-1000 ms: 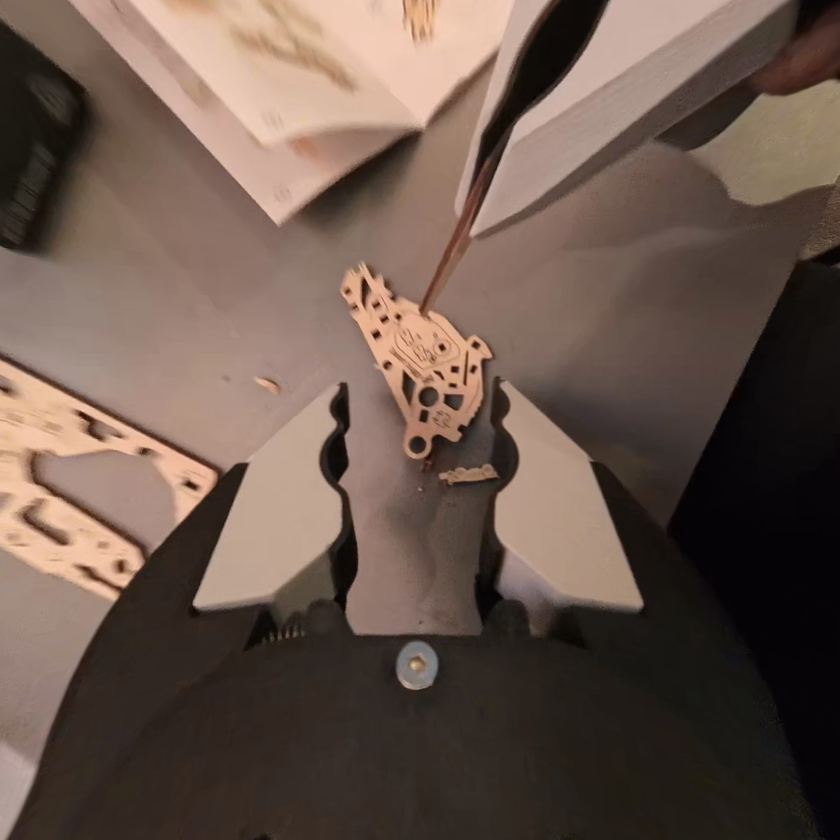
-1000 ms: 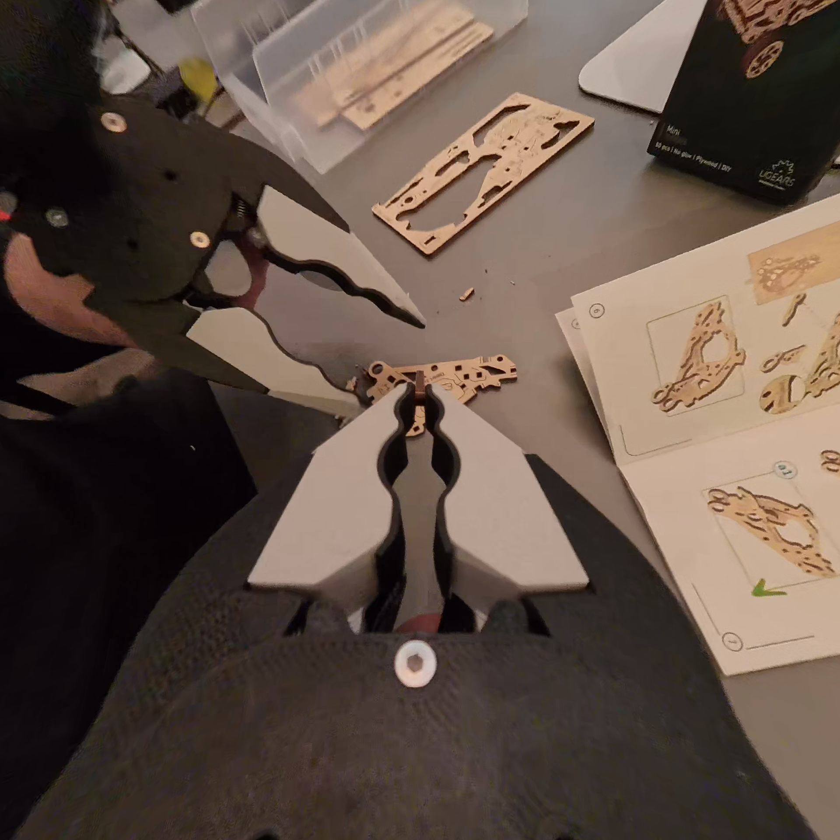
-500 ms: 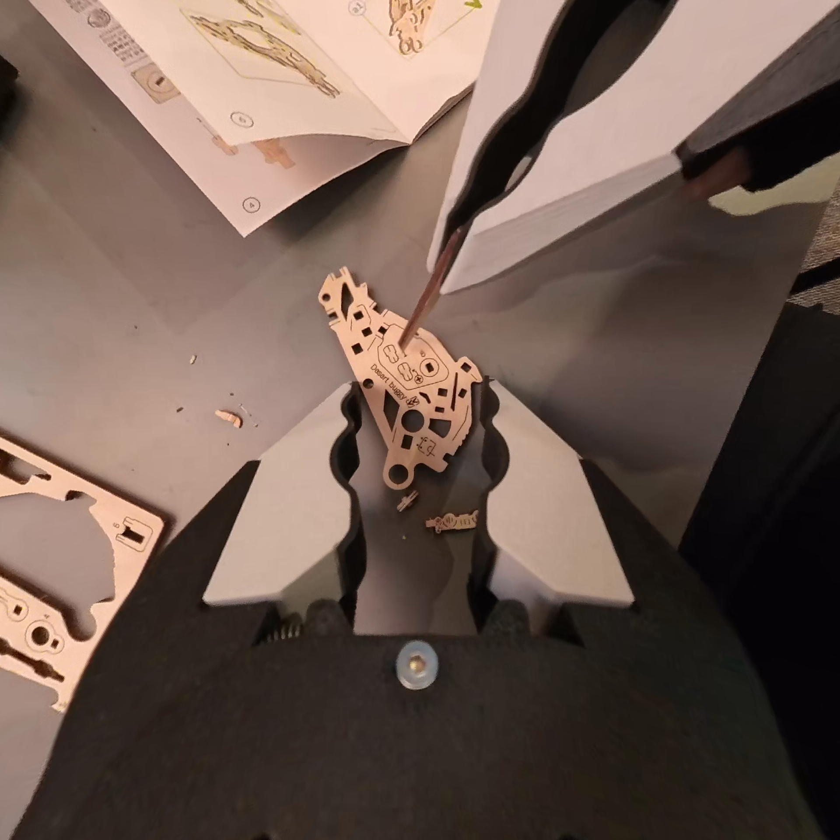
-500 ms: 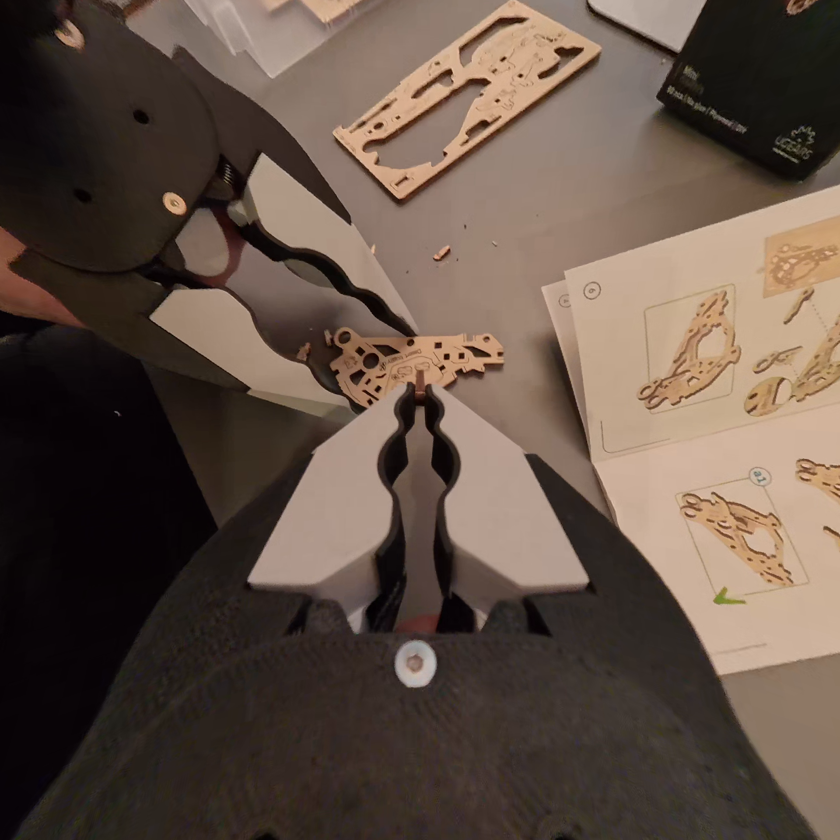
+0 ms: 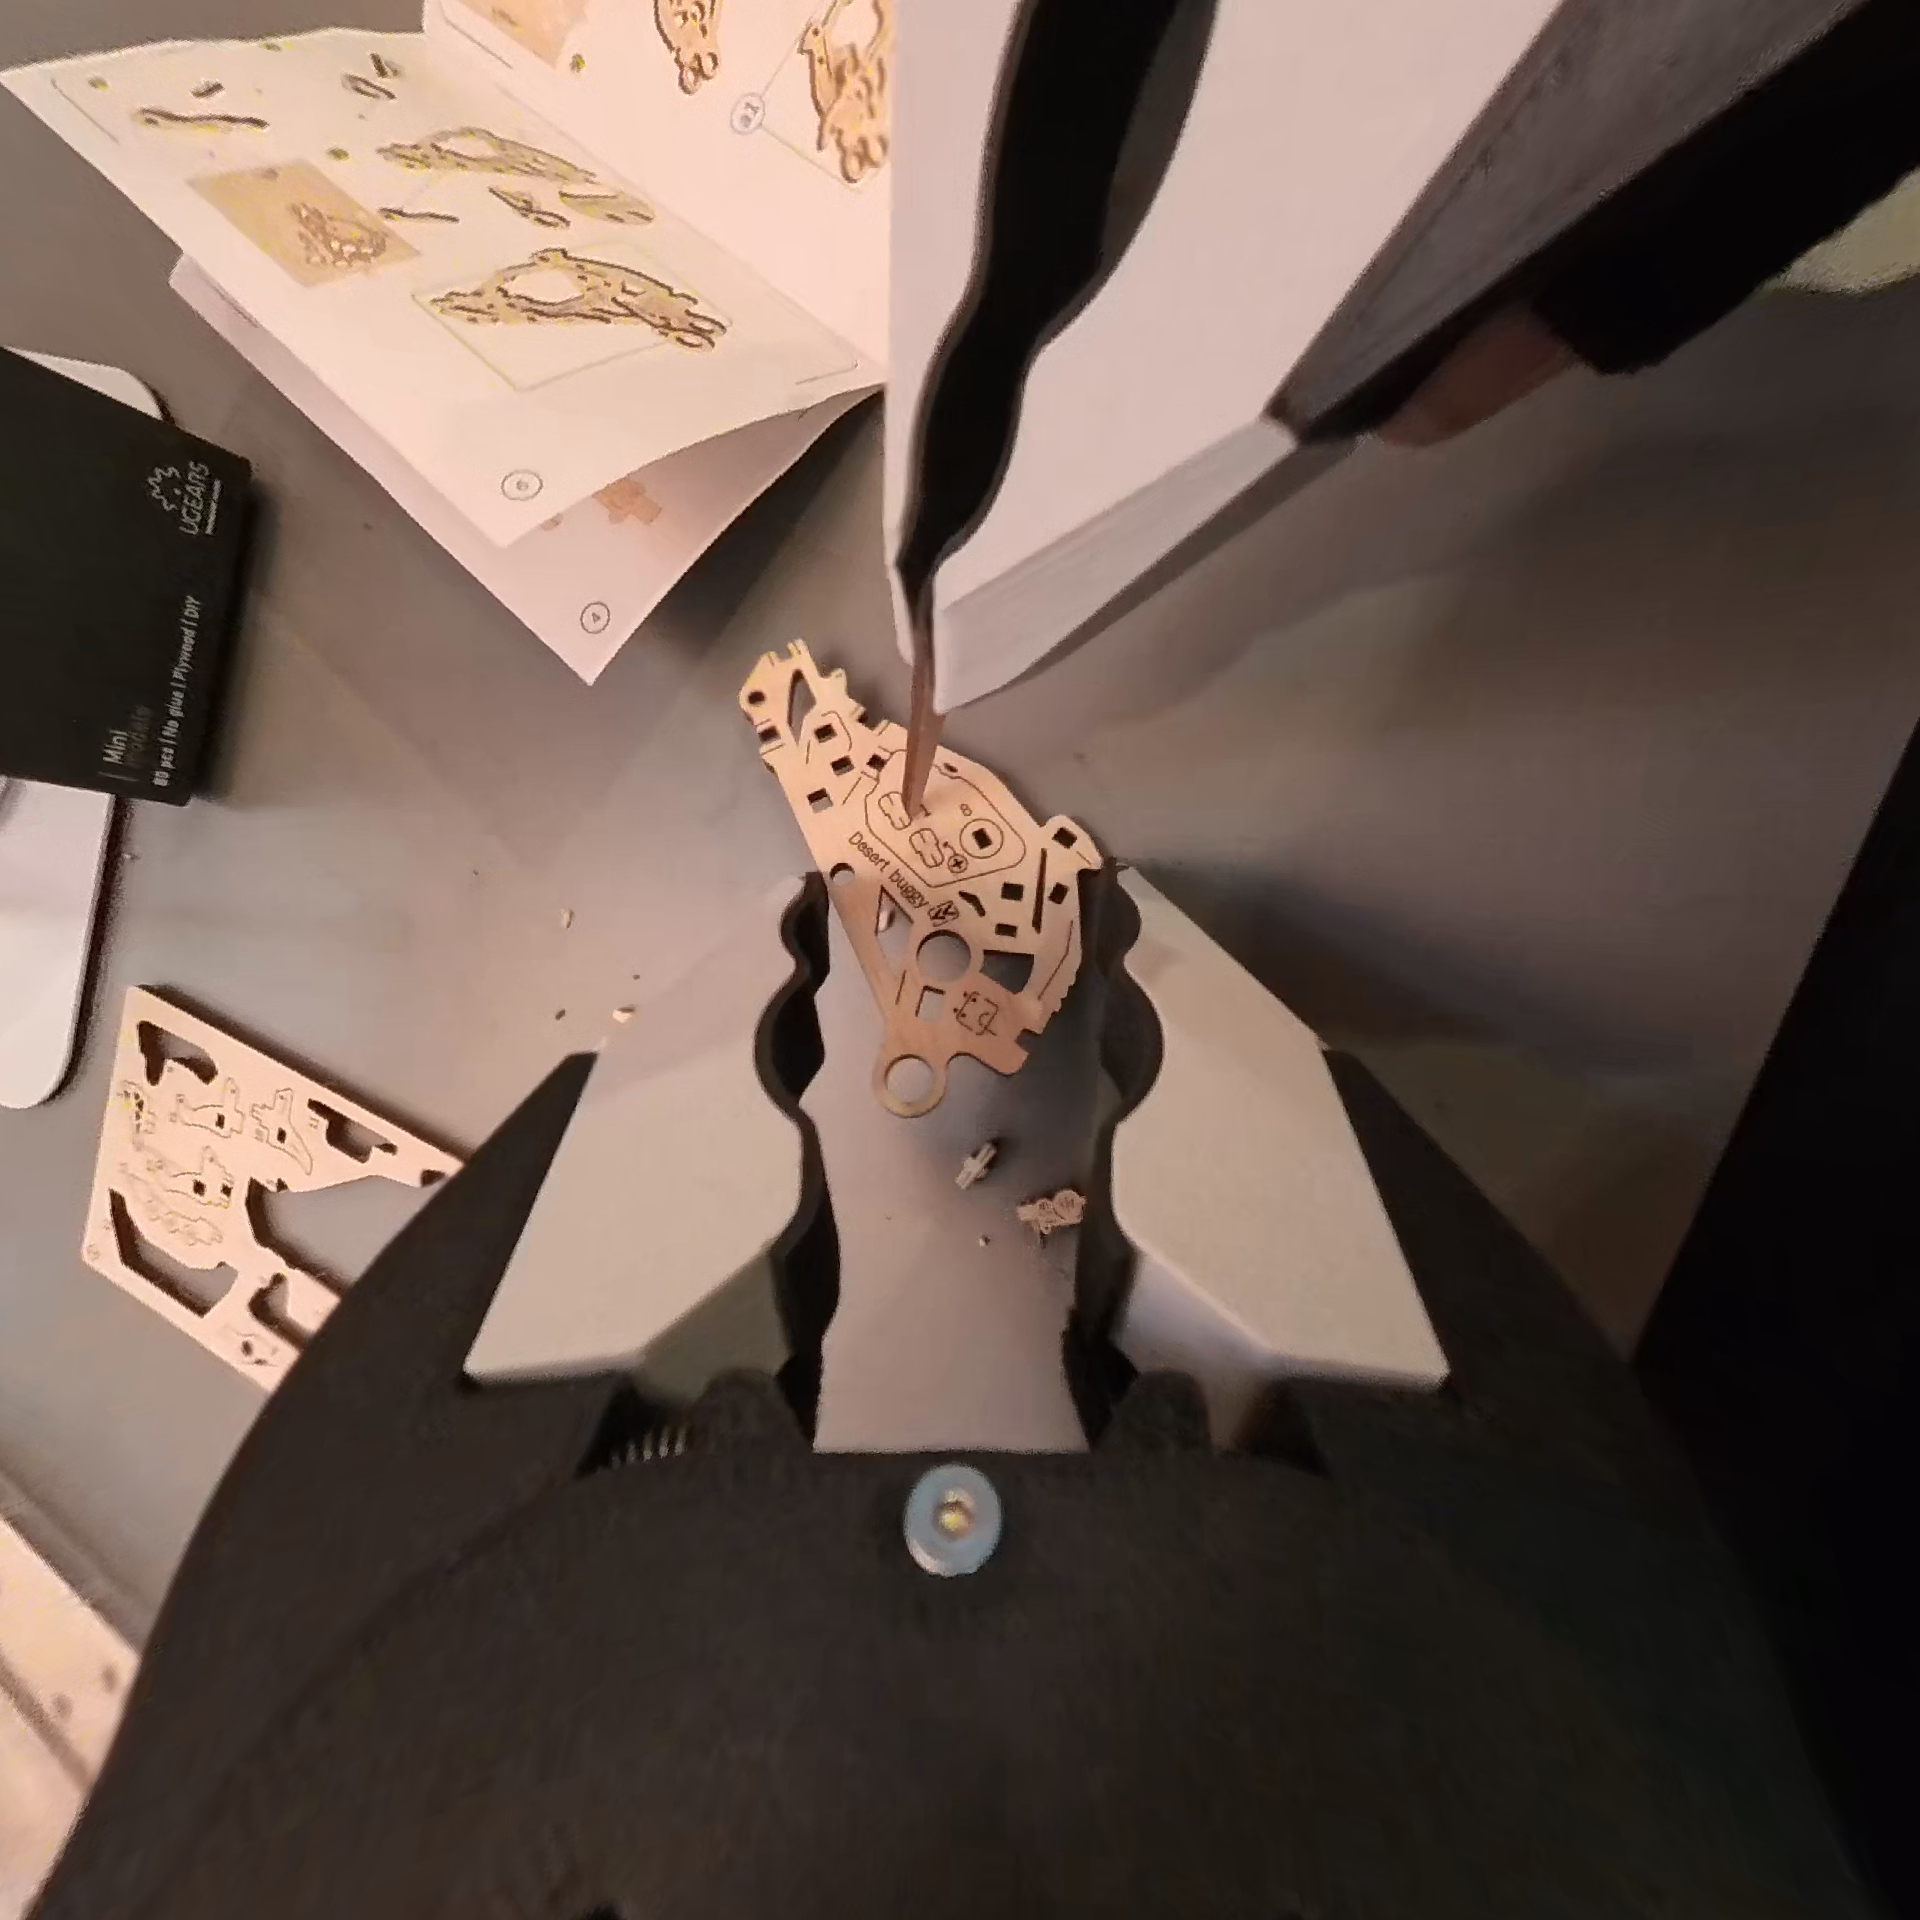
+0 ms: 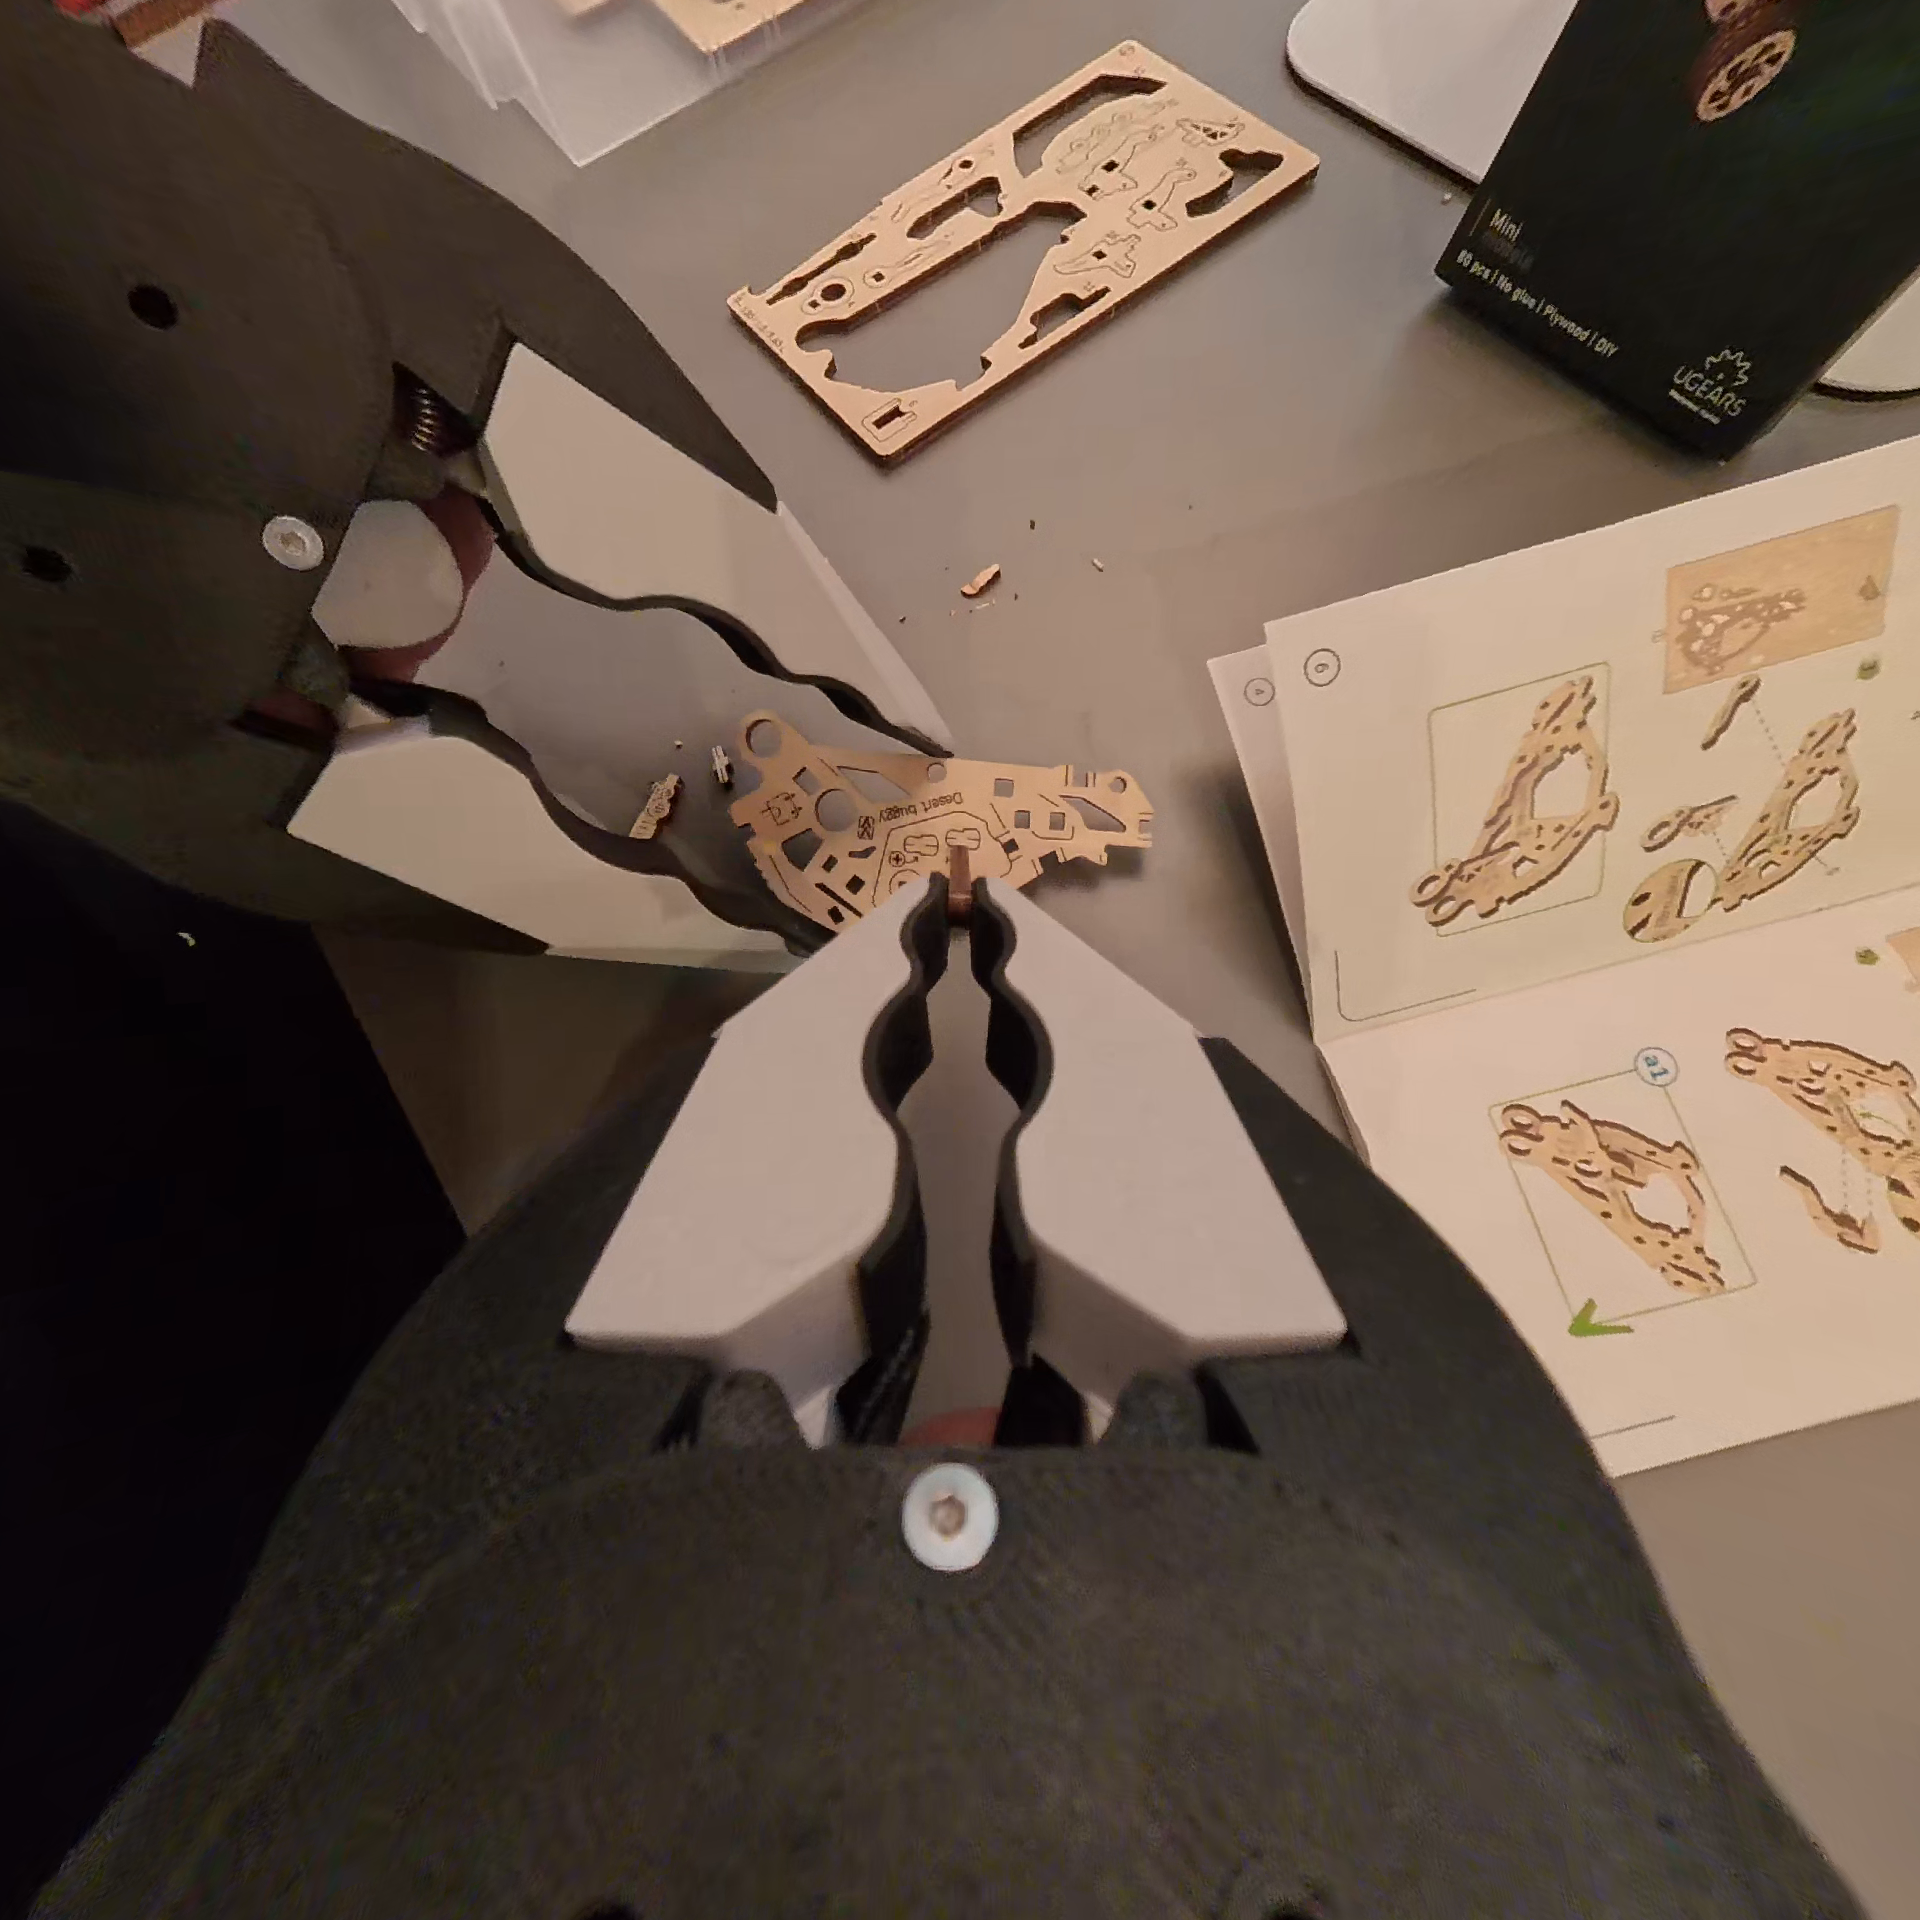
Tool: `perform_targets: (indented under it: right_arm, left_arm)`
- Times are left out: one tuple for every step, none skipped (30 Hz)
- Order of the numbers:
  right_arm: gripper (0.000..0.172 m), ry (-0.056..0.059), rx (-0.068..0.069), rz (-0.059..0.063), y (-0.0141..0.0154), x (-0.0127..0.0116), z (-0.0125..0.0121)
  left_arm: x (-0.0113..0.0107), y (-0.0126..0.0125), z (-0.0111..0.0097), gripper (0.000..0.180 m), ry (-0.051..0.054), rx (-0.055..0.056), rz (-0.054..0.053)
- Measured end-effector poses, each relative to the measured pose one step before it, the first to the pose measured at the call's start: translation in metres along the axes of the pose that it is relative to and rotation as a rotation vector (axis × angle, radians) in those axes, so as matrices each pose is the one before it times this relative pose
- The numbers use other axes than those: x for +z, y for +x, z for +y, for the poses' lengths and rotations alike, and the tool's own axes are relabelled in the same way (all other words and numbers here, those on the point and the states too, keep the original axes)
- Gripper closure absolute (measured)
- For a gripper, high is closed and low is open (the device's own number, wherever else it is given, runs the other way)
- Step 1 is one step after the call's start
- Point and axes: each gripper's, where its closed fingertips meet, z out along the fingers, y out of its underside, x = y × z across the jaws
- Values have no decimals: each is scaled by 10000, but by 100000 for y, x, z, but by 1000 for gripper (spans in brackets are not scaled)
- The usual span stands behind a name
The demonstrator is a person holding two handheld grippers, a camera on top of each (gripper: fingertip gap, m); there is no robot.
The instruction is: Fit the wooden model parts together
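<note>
Between my left gripper's (image 5: 951, 904) fingers lies the flat wooden plate (image 5: 925, 894), both pads against its edges. My right gripper (image 6: 961, 894) pinches a thin brown peg (image 6: 961, 871), tip at a slot in the plate. Two loose bits (image 5: 1023, 1184) lie just behind. Clear bin (image 6: 665, 62) at the frame top, cut off; contents hard to make out.

The instruction booklet (image 6: 1621, 935) is running off the right edge in the right wrist view, and the black box (image 6: 1704, 197) is getting cropped at the top right. The clear plastic tray (image 6: 665, 52) at the far edge is barely poking in. The left gripper (image 5: 951, 894) body is covering the near corner of the punched wooden sheet (image 5: 218, 1174). The two tiny wooden bits (image 5: 1023, 1190) are looking too small to identify.
</note>
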Motion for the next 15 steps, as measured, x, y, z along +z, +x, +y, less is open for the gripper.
perform_targets:
  right_arm:
    - [170, -21, -78, 53, 19, 17, -23]
    - [170, -47, 1, 22, 12, 13, 3]
    - [170, -33, 6, 9, 33, -10, -21]
    - [170, 45, -14, 17, 58, -48, -117]
    - [171, 46, -1, -9, 36, -8, -89]
    - [170, -77, 69, -57, 15, 62, 96]
    - [170, -63, 73, -46, 50, 19, 63]
    - [170, -107, 39, -15, 83, -35, 81]
    - [170, -38, -11, 26, 95, -86, -37]
    - [171, -58, -26, -30, -9, 10, 6]
    - [170, -102, 36, -42, -9, 71, 96]
    - [170, -63, 34, -39, 39, 12, -11]
    - [171, -91, -8, -38, 51, -43, -6]
    - [170, -92, -48, -14, 34, -6, -1]
    - [170, -99, -85, -5, 2, 56, 10]
  left_arm:
    - [2, -6, -18, 130, -40, 34, 6]
    - [15, -6, -15, 130, -20, 1, 24]
    - [17, -4, -4, 130, 8, 43, 0]
    - [3, 69, -42, 130, 6, 38, 49]
    - [26, 174, -49, 130, -22, -61, 107]
    - [18, 5, -3, 130, -51, -31, 6]
    - [10, -37, 22, 130, -29, -7, 10]
    - [20, -25, -10, 130, 11, -34, 22]
    - [12, -32, -21, 130, 10, 25, -33]
    - [2, 6, -10, 130, -25, 11, -5]
    - [12, 8, 15, 130, -38, -22, 28]
    - [12, 3, 0, 131, 2, -22, 41]
    - [12, -1, -15, 131, 11, -17, 27]
    - [31, 20, -46, 131, 4, 12, 3]
    - [8, 16, -5, 131, -21, 14, 24]
